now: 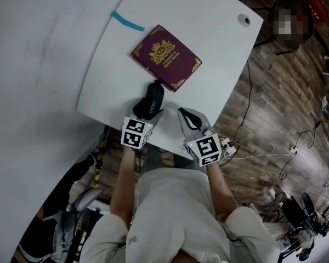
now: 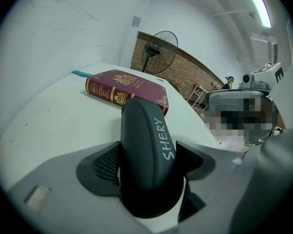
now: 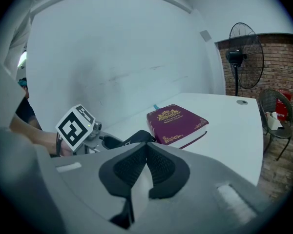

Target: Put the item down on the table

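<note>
A dark oblong case (image 1: 149,99) with "SHERY" written on it (image 2: 147,150) sits between the jaws of my left gripper (image 1: 147,107), which is shut on its sides. The case points toward a maroon book with gold ornament (image 1: 166,57) and its far end lies close to the book's near corner (image 2: 136,97). Whether the case rests on the white table (image 1: 219,32) I cannot tell. My right gripper (image 1: 191,119) hovers just right of it near the table's front edge, with its jaws shut and nothing between them (image 3: 147,147). The right gripper view shows the case's end (image 3: 132,139) and the book (image 3: 178,123).
A teal strip (image 1: 127,21) lies behind the book, and a cable grommet (image 1: 244,19) sits at the table's far right corner. Cables (image 1: 263,155) run over the wooden floor at right. A standing fan (image 3: 244,48) and a chair (image 3: 276,116) stand beyond the table.
</note>
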